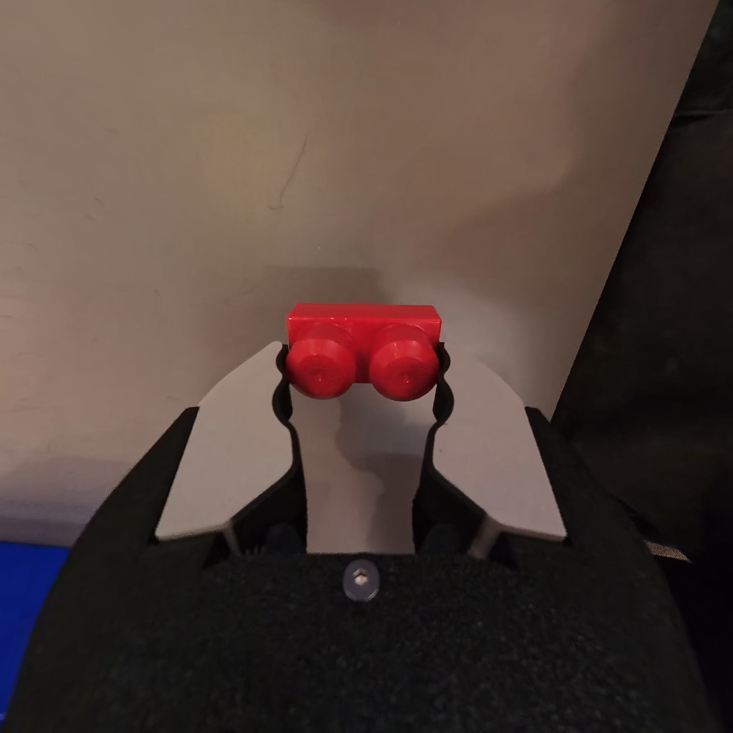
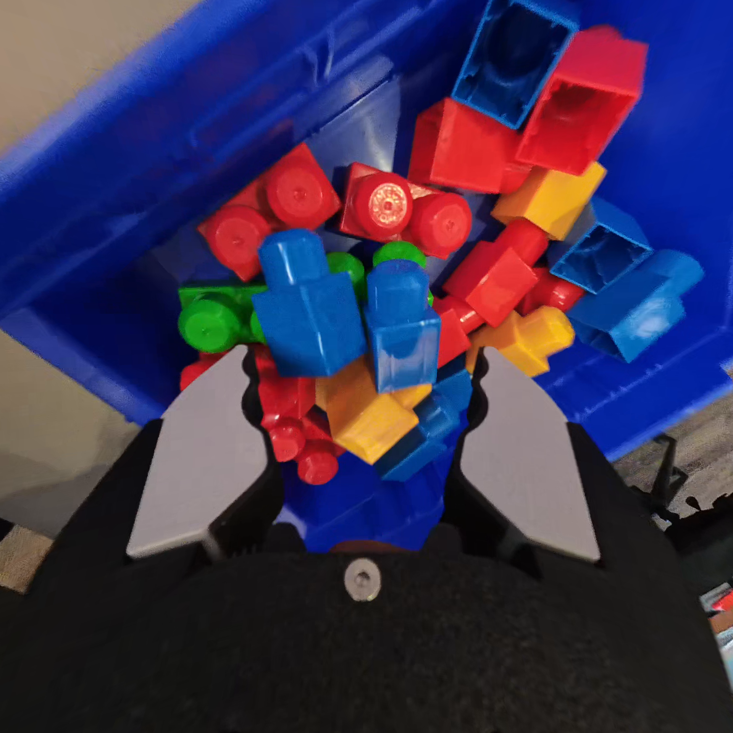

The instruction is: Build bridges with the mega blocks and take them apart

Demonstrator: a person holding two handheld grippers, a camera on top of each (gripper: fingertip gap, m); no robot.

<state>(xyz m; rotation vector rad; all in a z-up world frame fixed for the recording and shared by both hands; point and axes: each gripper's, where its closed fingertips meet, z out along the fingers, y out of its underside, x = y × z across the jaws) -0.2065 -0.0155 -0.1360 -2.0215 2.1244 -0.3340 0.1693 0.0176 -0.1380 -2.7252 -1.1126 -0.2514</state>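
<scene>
A red two-stud block (image 1: 363,349) sits between the tips of the left claw (image 1: 363,371), its two round studs pointing back toward the camera. Each black pad presses against the outer side of a stud, so the left claw is clamped on the block. Beyond it lies a pale beige surface (image 1: 198,178), with the block's shadow falling on it. A dark strip runs down the right edge of that view, and a patch of blue shows at the lower left corner.

The right claw (image 2: 359,377) hangs spread wide over a blue bin (image 2: 178,119) and grips nothing. The bin holds a loose pile of blocks in red, blue, yellow and green. Two blue single-stud blocks (image 2: 309,313) lie near the middle of the pile, just ahead of the fingertips, side by side with studs pointing away. A yellow block (image 2: 369,420) and small red blocks (image 2: 293,420) lie between the fingers, below them. A green block (image 2: 210,317) lies to the left, and red two-stud blocks (image 2: 273,218) rest behind. At the far end, a blue block (image 2: 511,59) and a red block (image 2: 579,107) show their hollow undersides. The bin stands on the same beige surface (image 2: 47,396).
</scene>
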